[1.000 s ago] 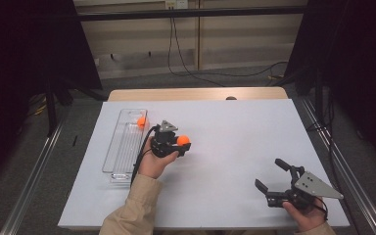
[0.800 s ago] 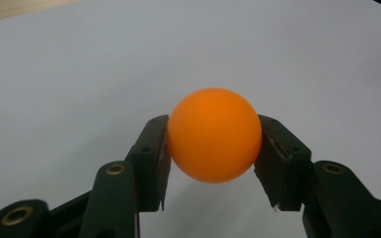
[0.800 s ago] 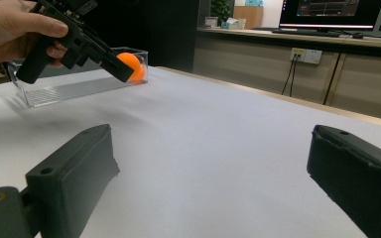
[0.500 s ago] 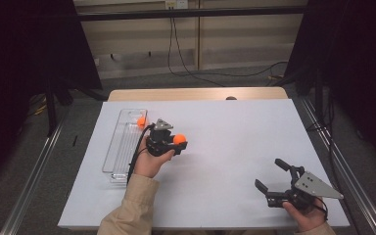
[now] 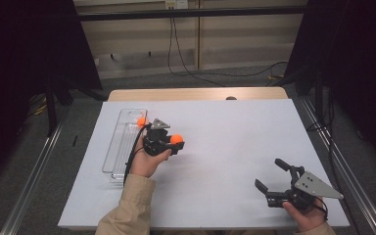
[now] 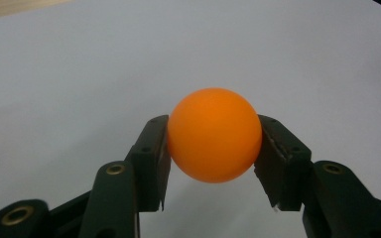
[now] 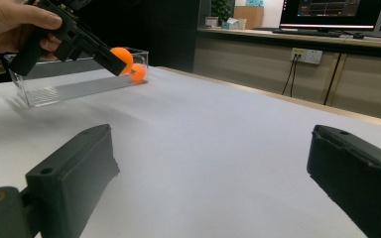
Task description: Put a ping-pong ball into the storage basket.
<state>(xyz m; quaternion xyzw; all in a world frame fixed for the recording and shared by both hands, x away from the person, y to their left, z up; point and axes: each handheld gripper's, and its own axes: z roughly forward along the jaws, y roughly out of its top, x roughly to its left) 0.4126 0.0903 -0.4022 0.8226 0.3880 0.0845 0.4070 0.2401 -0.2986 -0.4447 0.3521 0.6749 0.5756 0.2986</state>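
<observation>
My left gripper (image 5: 176, 143) is shut on an orange ball (image 5: 176, 139) and holds it just above the white table, right of a clear plastic tray (image 5: 120, 147). In the left gripper view the ball (image 6: 213, 135) sits squeezed between both black pads (image 6: 154, 158). A second orange ball (image 5: 141, 122) lies at the tray's far end. My right gripper (image 5: 269, 174) rests low at the near right, open, with nothing between its jaws. From the right gripper view (image 7: 213, 148) I see the held ball (image 7: 120, 55), the ball in the tray (image 7: 138, 72) and the tray (image 7: 69, 87).
The white table top (image 5: 235, 132) ends in a wooden strip (image 5: 196, 94) at the far side. Metal rails (image 5: 34, 176) run along both sides on the floor. Cables (image 5: 186, 63) lie behind the table.
My left gripper has edged slightly left toward the tray with the ball still in it. The right gripper has not moved.
</observation>
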